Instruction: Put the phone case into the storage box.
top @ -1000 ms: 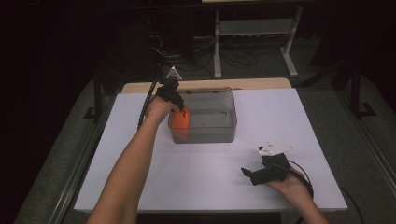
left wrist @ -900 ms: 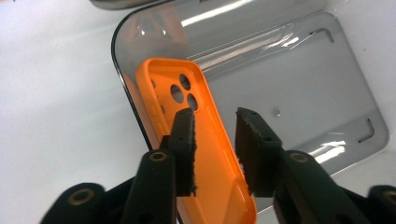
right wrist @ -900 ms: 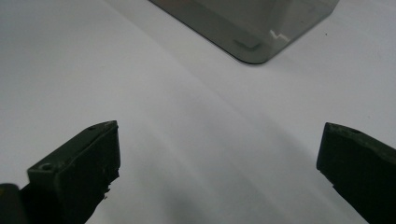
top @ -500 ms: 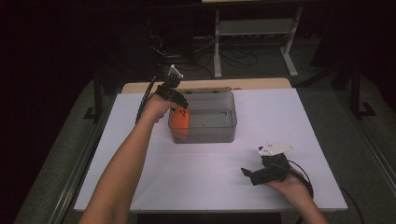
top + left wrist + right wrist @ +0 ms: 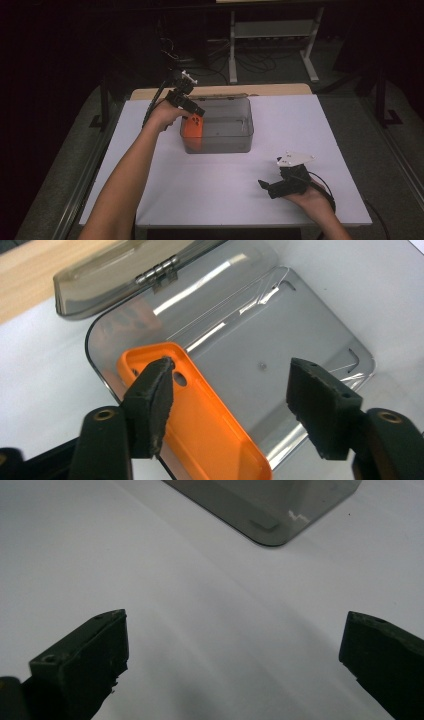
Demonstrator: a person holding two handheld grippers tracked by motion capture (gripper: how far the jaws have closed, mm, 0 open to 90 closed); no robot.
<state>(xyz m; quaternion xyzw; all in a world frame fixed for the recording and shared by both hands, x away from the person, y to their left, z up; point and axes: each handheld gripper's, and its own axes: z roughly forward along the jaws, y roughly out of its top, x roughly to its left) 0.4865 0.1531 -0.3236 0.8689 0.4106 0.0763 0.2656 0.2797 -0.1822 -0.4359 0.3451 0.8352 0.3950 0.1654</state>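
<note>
The orange case [image 5: 200, 430] leans in the box [image 5: 320, 335] beneath the just-opening left tongs [image 5: 227, 405] (spread, touching nothing).

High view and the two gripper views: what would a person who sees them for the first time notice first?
The orange phone case stands out most: it leans inside the clear grey box, at its left end. Above it, the left gripper has just been opening its fingers; one finger is in front of the case's rim and the other is well apart. The right gripper rests open on the white table, near its front right corner.
</note>
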